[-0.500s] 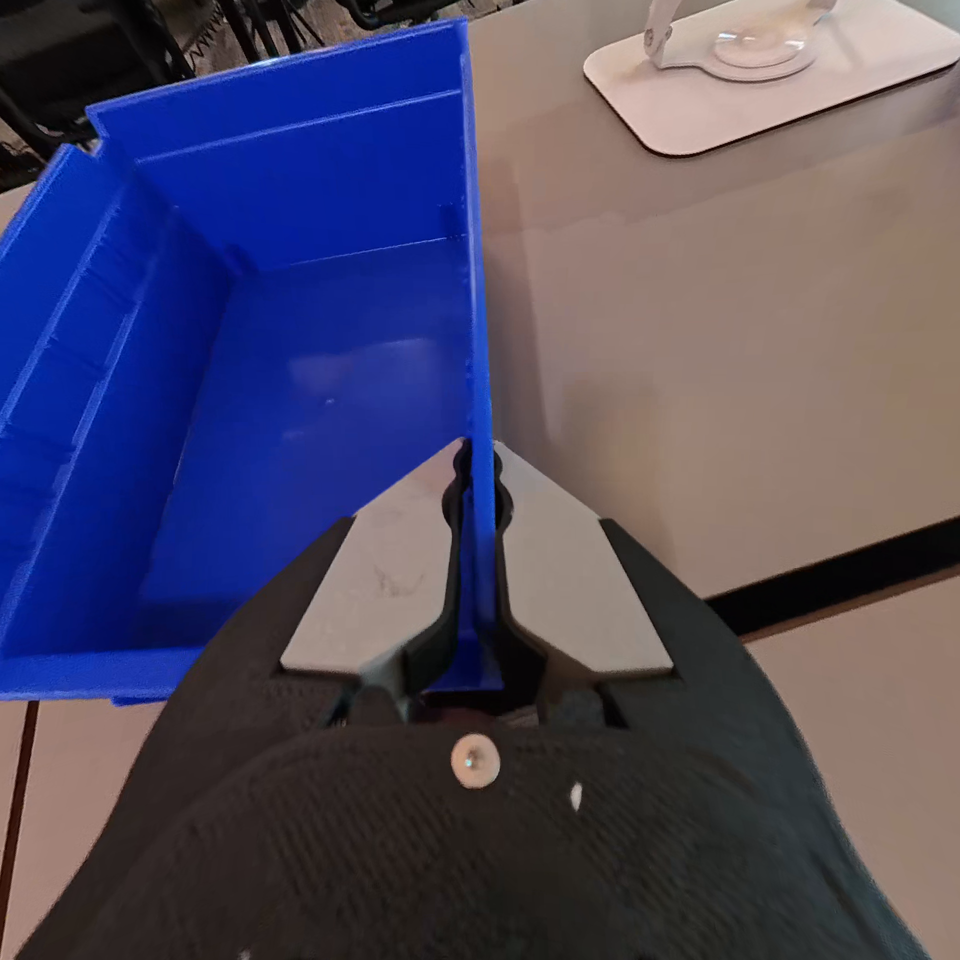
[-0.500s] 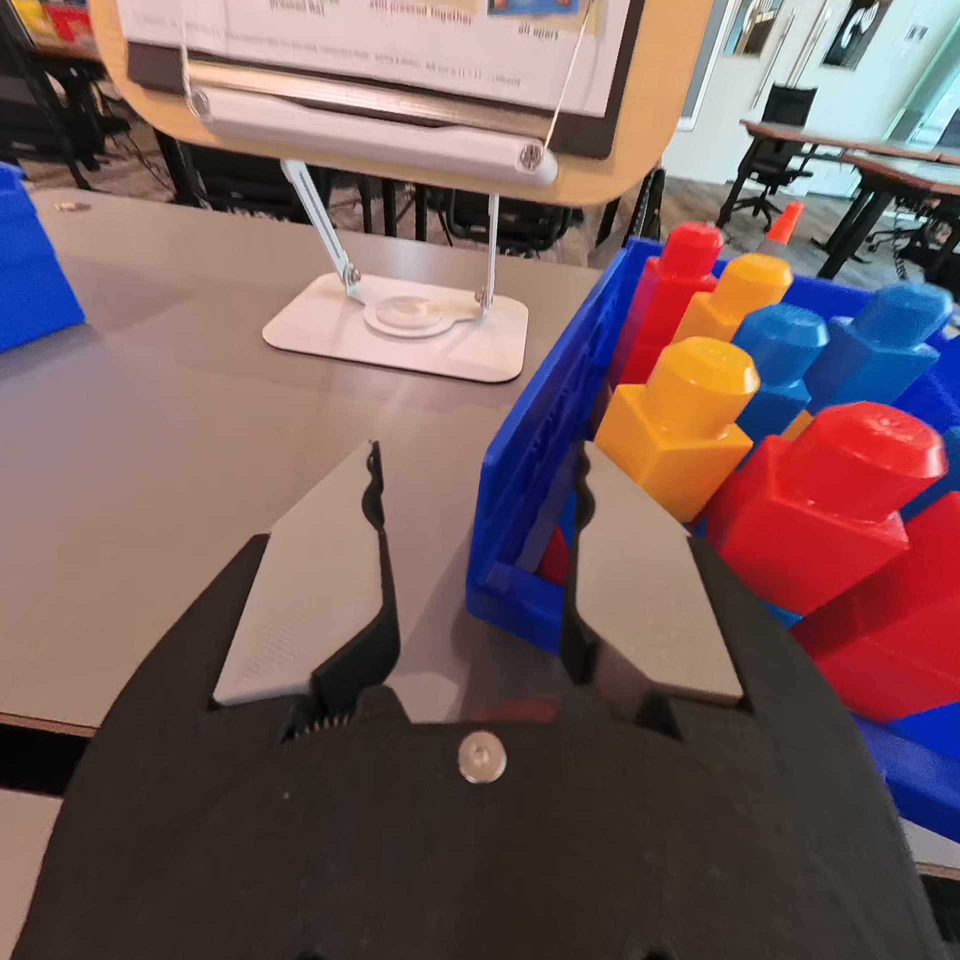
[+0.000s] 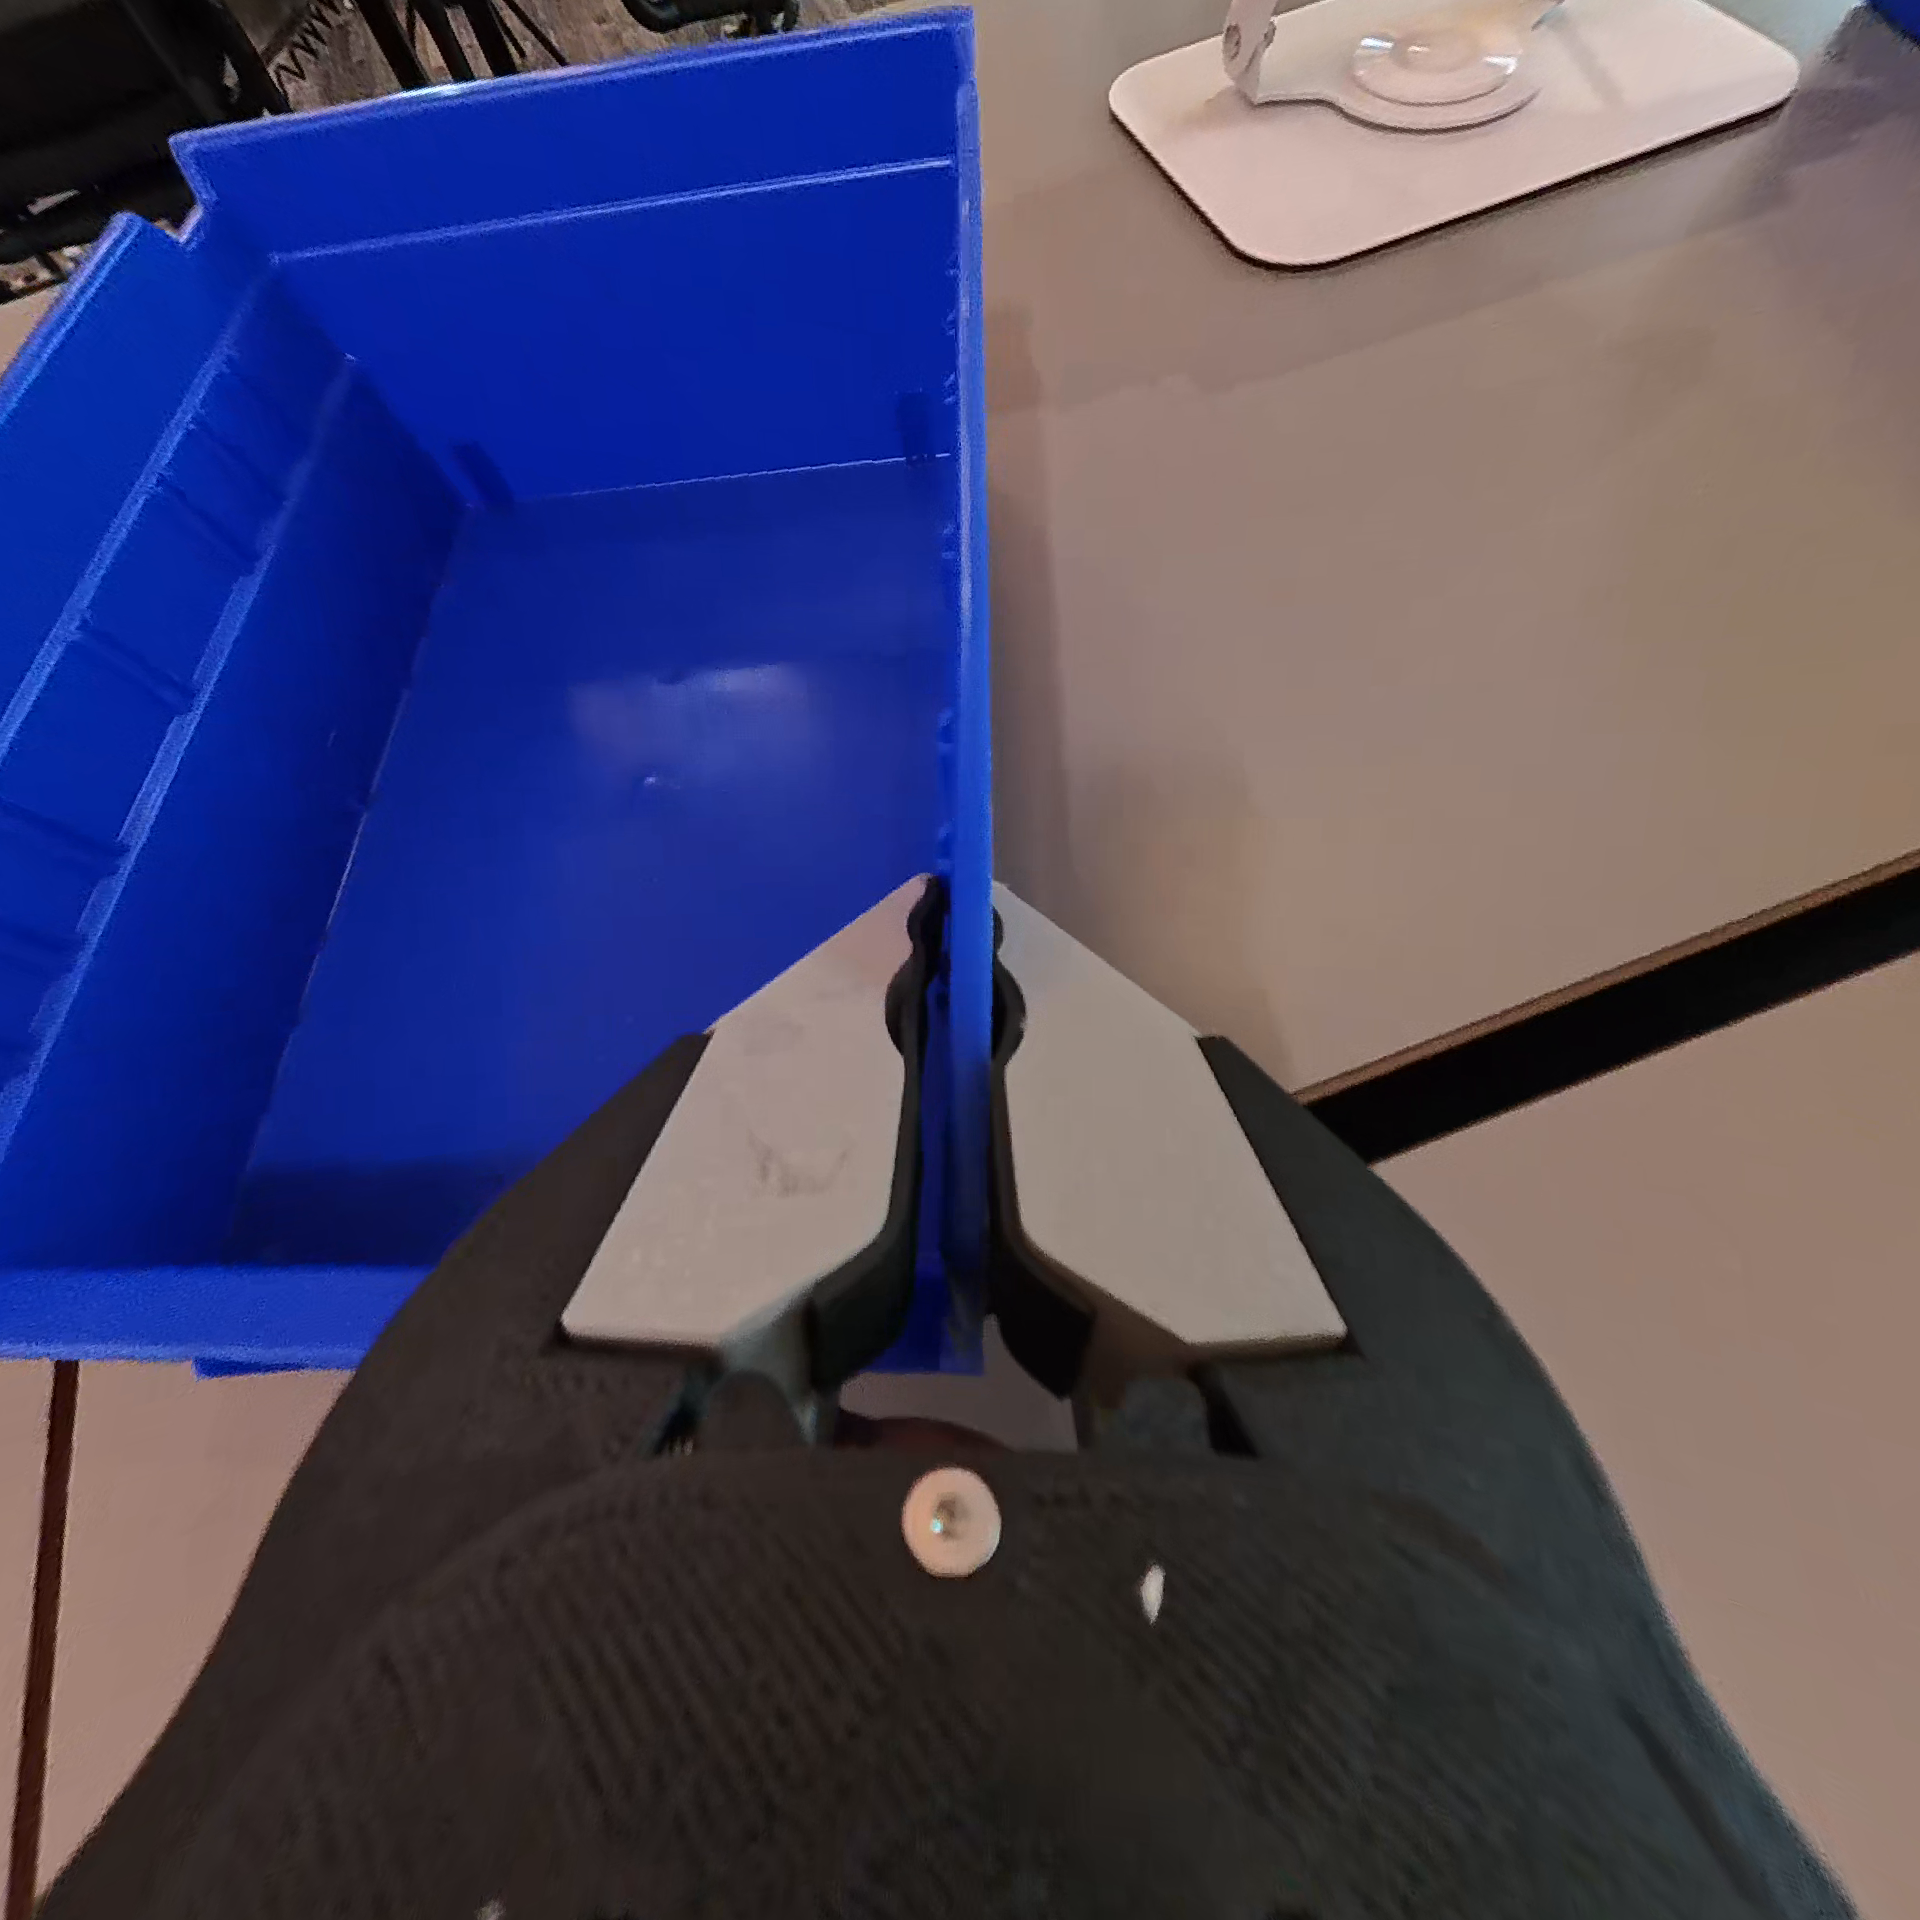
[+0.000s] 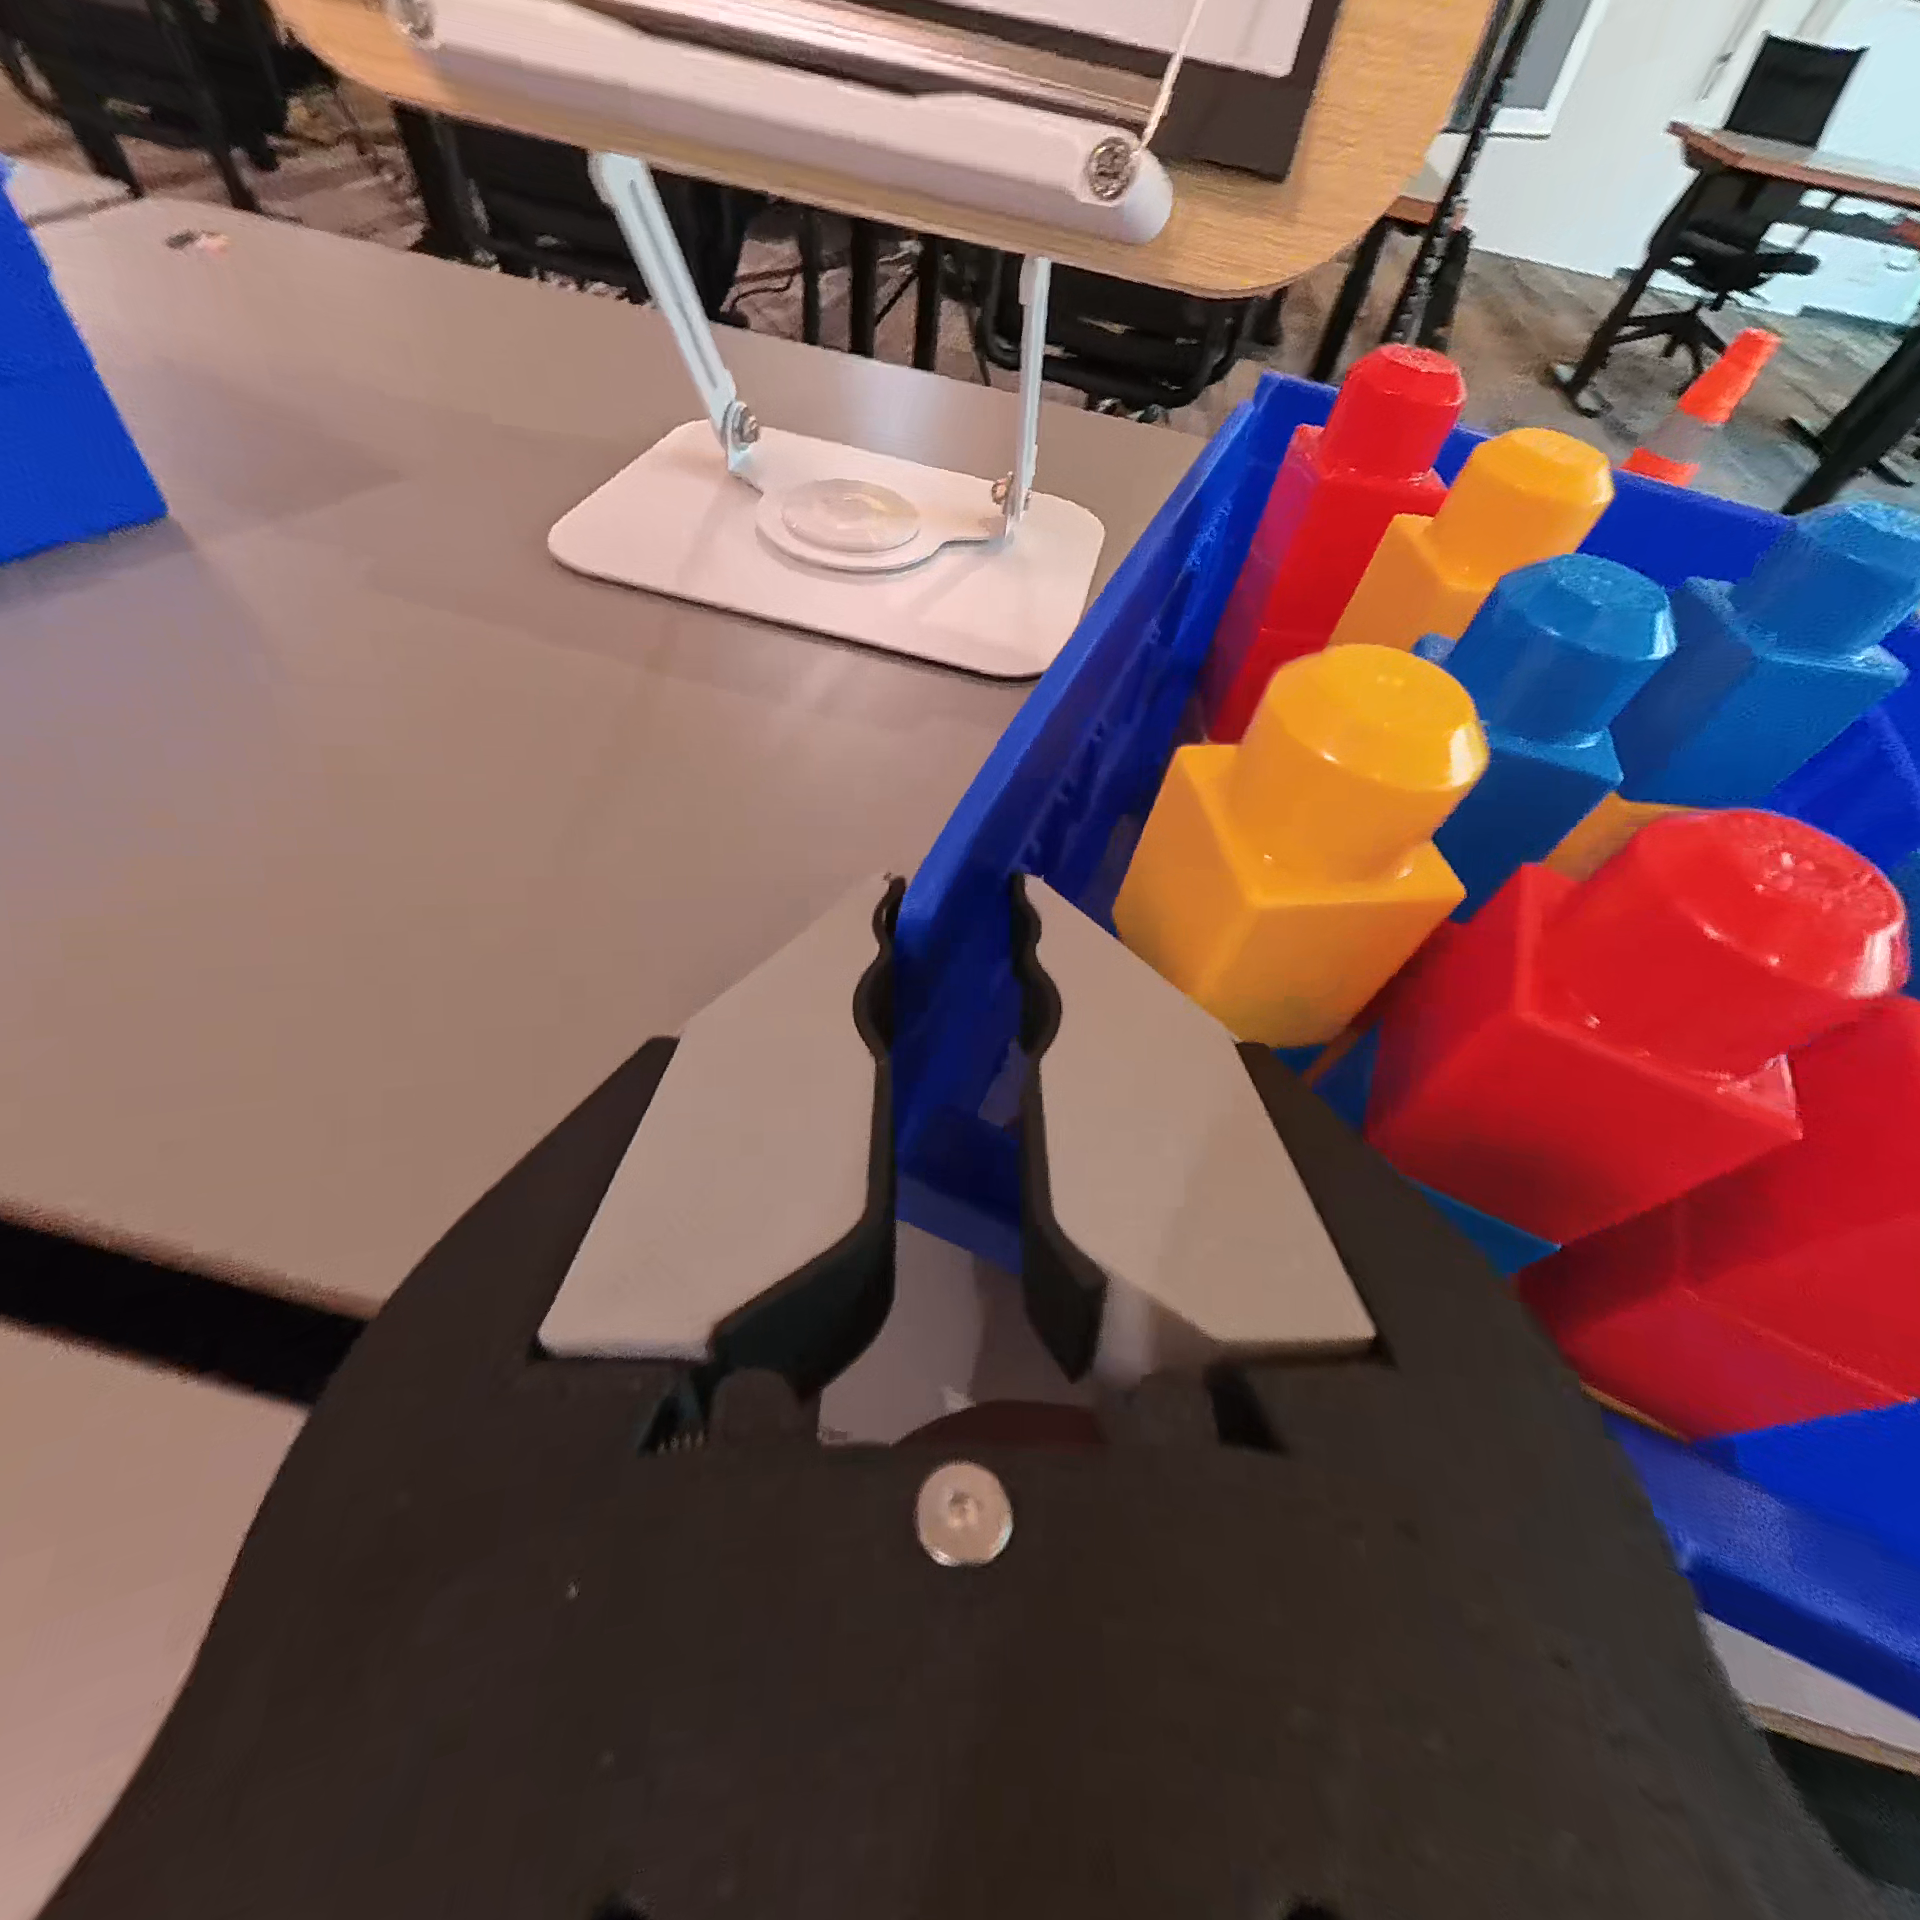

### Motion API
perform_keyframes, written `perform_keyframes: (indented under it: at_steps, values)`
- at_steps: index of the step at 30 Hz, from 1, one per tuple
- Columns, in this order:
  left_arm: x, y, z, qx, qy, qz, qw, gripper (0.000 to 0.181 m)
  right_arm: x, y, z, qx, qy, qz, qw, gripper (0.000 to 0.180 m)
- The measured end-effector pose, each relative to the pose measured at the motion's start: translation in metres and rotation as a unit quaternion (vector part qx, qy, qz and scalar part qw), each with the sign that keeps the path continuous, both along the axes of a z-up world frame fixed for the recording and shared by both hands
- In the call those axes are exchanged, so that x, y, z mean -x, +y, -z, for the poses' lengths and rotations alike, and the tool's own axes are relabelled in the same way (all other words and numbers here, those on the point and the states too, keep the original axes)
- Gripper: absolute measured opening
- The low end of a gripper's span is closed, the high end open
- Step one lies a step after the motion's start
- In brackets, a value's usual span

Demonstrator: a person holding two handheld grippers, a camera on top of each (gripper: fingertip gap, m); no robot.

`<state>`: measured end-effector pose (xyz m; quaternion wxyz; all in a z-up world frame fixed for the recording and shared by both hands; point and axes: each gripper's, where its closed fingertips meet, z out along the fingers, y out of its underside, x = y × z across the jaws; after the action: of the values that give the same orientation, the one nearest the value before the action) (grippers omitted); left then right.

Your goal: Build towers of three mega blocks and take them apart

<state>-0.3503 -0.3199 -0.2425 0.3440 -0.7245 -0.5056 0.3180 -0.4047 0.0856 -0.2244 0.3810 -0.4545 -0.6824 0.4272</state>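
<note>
From my remote station, the left gripper (image 3: 961,914) was clamped on the right-hand wall of an empty blue bin (image 3: 623,343), one finger inside the bin and one outside, the pads pressed against both faces of the wall near the bin's front corner. The bin stood on the grey-brown table (image 3: 1455,623), with the white base plate of a stand (image 3: 1455,135) farther back to its right. The right gripper (image 4: 951,914) straddled the left wall of a second blue bin (image 4: 1049,810); its jaws were narrowed around the rim, the left finger (image 4: 748,1122) outside over the table and the right finger (image 4: 1153,1132) inside. A thin gap remained visible beside the wall, so I could not tell whether the pads had made firm contact. The mega blocks lay piled inside this second bin: a yellow block (image 4: 1309,842) nearest the gripped wall, a large red block (image 4: 1642,1029) to its right, two blue blocks (image 4: 1548,707) behind them, and a red block (image 4: 1361,509) and a yellow block (image 4: 1496,530) at the rear. The stand (image 4: 831,540) carried a tilted board overhead. An orange cone (image 4: 1714,395) stood on the floor beyond.
</note>
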Motion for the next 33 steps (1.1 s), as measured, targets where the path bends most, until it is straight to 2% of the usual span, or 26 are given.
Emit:
perform_keyframes:
  at_steps: [6, 10, 12, 15, 18, 22, 26, 28, 33]
  values:
    - [-0.015, -0.012, 0.0, -0.007, -0.018, 0.016, 1.0, 0.004, -0.037, 0.015, 0.005, -0.026, -0.08, -0.083, 0.993, 0.014]
    - [-0.021, -0.012, -0.023, 0.005, 0.007, 0.031, 0.999, 0.008, -0.05, 0.026, 0.008, -0.017, -0.118, -0.105, 0.987, 0.015]
    - [-0.019, -0.007, -0.034, 0.022, 0.0, 0.042, 0.999, 0.015, -0.046, 0.029, 0.003, -0.015, -0.125, -0.096, 0.987, 0.026]
    - [-0.008, -0.003, -0.043, 0.07, -0.03, 0.047, 0.996, 0.03, -0.039, 0.027, -0.011, -0.013, -0.14, -0.089, 0.986, 0.051]
    - [0.011, 0.0, -0.045, 0.096, -0.07, 0.042, 0.992, 0.036, -0.022, 0.021, -0.025, -0.031, -0.172, -0.082, 0.981, 0.056]
    - [0.029, 0.01, -0.03, 0.094, -0.158, 0.047, 0.982, 0.036, 0.012, 0.017, -0.021, -0.082, -0.239, -0.054, 0.966, 0.06]
    - [0.037, -0.001, -0.003, 0.151, -0.243, 0.031, 0.958, 0.022, 0.033, 0.013, -0.001, -0.101, -0.303, -0.036, 0.947, 0.059]
    - [0.041, 0.004, 0.002, 0.142, -0.256, 0.039, 0.955, 0.013, 0.039, 0.013, 0.008, -0.108, -0.323, -0.028, 0.94, 0.058]
    - [0.046, 0.009, 0.017, 0.149, -0.278, 0.057, 0.947, 0.006, 0.044, 0.024, 0.025, -0.161, -0.358, -0.016, 0.92, 0.047]
